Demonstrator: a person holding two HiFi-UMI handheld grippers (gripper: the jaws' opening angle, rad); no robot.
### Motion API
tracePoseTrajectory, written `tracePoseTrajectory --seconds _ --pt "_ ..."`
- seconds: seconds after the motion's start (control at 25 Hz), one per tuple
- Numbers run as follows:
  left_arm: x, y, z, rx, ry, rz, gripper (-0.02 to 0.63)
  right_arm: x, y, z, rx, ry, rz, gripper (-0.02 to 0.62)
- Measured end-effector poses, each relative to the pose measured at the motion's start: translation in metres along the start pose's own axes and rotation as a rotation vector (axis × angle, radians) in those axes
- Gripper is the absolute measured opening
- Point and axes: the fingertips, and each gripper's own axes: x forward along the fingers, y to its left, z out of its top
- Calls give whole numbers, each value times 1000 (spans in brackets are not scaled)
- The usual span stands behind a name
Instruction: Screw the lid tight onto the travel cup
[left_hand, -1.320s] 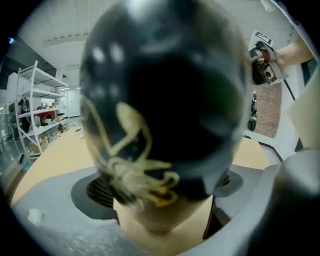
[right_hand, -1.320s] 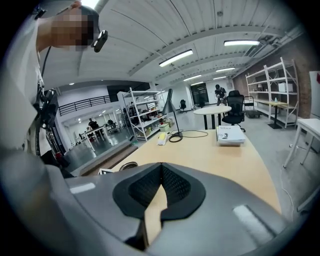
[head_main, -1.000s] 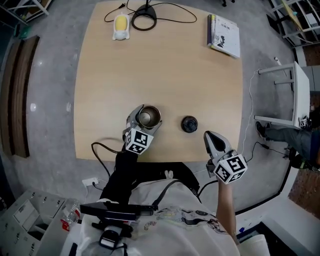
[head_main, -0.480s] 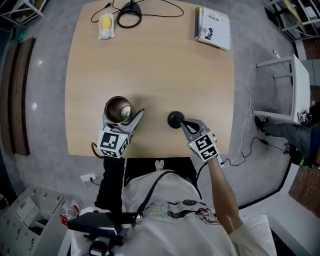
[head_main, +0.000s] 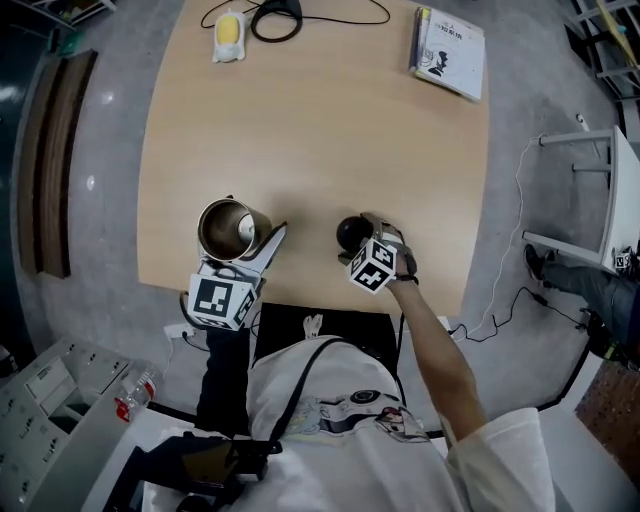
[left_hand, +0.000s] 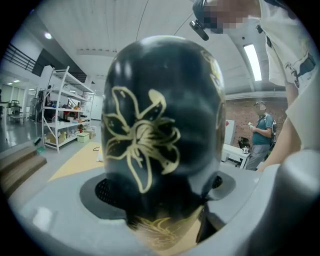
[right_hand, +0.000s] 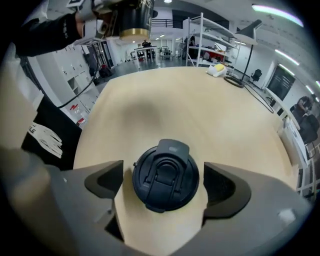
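The travel cup (head_main: 225, 228), dark with a gold flower and a steel inside, stands open-topped near the table's front edge. My left gripper (head_main: 243, 243) is shut on it. In the left gripper view the cup (left_hand: 160, 125) fills the space between the jaws of the left gripper (left_hand: 160, 197). The black lid (head_main: 350, 232) lies flat on the table to its right. My right gripper (head_main: 362, 238) is over the lid. Its jaws are opening, and the lid (right_hand: 165, 175) lies between the pads of the right gripper (right_hand: 164, 184) with a gap on each side.
The wooden table (head_main: 320, 130) carries a book (head_main: 450, 45) at the far right corner, with a yellow object (head_main: 228, 30) and a coiled black cable (head_main: 275, 12) at the far edge. A white stand (head_main: 600, 200) is off to the right. A person (left_hand: 260, 132) stands in the background.
My right gripper came from beyond the table's front edge up to the lid and opened around it. The left gripper carried the cup a little to the left.
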Motion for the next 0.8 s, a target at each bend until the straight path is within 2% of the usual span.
tracePoseTrajectory --seconds 0.12,0.28,0.4,0.52,0.6,0.72,0.76,0.8 --pt "0 -7 -3 -1 3 0 425 13 -7 0 -6 42 -11 477" --pt "1 -14 -2 22 5 -22 425 16 -8 -4 11 68 18 456" --pt "-2 -17 1 42 2 -49 425 4 -9 -3 86 39 37 454" --pt "-6 -19 1 92 4 -85 425 -52 -22 31 181 -133 12 454" --pt "-8 -26 2 141 10 -133 425 -124 -31 74 154 -304 -12 454" --pt "-9 -46 10 202 4 -222 425 -258 -21 162 -21 -552 32 454" --pt "-9 -54 14 215 -2 -251 425 -296 -9 190 -106 -587 68 454" --pt "-9 -61 18 228 -5 -279 425 -324 6 213 -200 -576 106 456"
